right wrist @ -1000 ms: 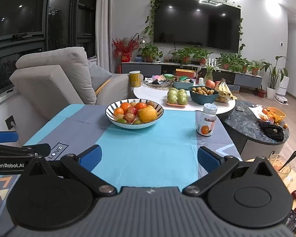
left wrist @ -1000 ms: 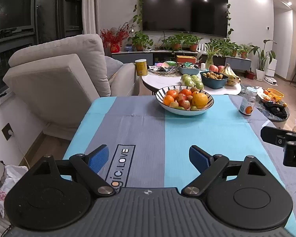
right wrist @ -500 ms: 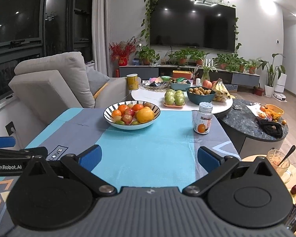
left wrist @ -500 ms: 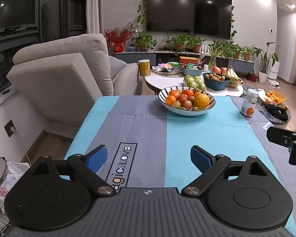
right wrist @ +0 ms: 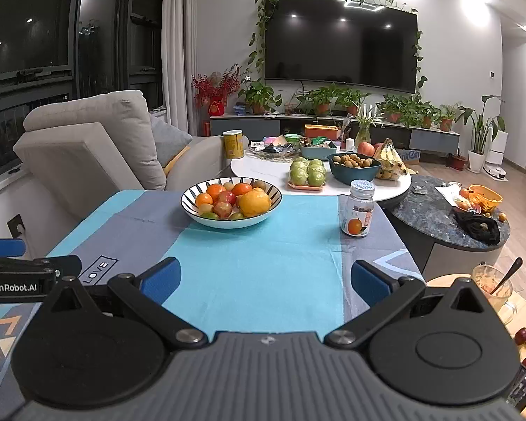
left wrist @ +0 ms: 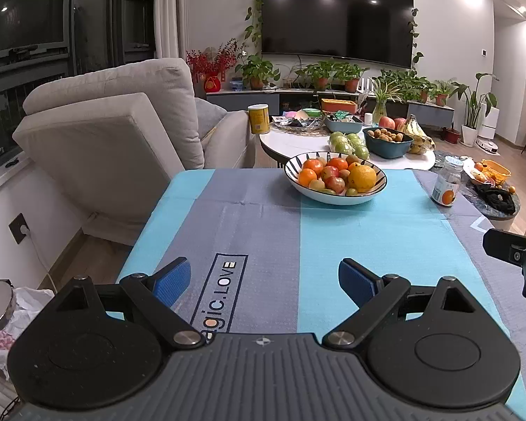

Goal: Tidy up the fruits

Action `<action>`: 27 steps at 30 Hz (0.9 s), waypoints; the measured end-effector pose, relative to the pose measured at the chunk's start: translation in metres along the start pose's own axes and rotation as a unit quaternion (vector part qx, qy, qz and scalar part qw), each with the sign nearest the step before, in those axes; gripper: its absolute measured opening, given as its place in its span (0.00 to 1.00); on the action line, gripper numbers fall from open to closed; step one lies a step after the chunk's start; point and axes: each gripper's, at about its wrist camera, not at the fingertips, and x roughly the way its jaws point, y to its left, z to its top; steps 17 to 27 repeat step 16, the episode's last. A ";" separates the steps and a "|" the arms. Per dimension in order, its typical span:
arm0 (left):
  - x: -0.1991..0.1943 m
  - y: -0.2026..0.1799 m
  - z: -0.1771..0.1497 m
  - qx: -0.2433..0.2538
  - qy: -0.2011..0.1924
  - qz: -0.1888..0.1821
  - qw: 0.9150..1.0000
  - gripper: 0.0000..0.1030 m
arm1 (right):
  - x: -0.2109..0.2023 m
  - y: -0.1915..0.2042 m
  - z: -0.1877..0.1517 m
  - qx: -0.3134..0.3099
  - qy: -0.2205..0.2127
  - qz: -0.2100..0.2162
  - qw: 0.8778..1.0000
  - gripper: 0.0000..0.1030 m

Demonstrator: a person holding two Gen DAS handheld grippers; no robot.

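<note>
A striped white bowl [left wrist: 333, 196] [right wrist: 207, 219] of mixed fruit stands at the far end of the blue and grey cloth: oranges, red apples, small green fruits and one large yellow-orange fruit [left wrist: 362, 177] [right wrist: 254, 202]. My left gripper [left wrist: 264, 279] is open and empty, low over the near part of the cloth. My right gripper [right wrist: 264, 277] is open and empty, to the right of the left one. Both are well short of the bowl.
A clear jar with an orange label [right wrist: 357, 208] [left wrist: 447, 186] stands right of the bowl. Behind is a white round table [right wrist: 259, 173] with green apples, a blue bowl and bananas. A sofa [left wrist: 115, 140] is at left. A dark stone table [right wrist: 438, 217] is at right.
Both grippers have risen and tilted slightly, so the bowl sits a little lower in view. Jaws stay open. Nothing on the table has moved.
</note>
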 end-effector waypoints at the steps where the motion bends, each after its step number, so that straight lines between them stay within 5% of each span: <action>1: 0.000 0.000 0.000 0.000 0.000 -0.001 1.000 0.88 | 0.000 0.000 -0.001 0.000 0.001 -0.001 1.000 0.77; 27: 0.004 0.001 0.003 0.000 -0.004 0.008 1.000 0.88 | 0.004 0.001 -0.002 0.001 0.012 0.000 1.000 0.77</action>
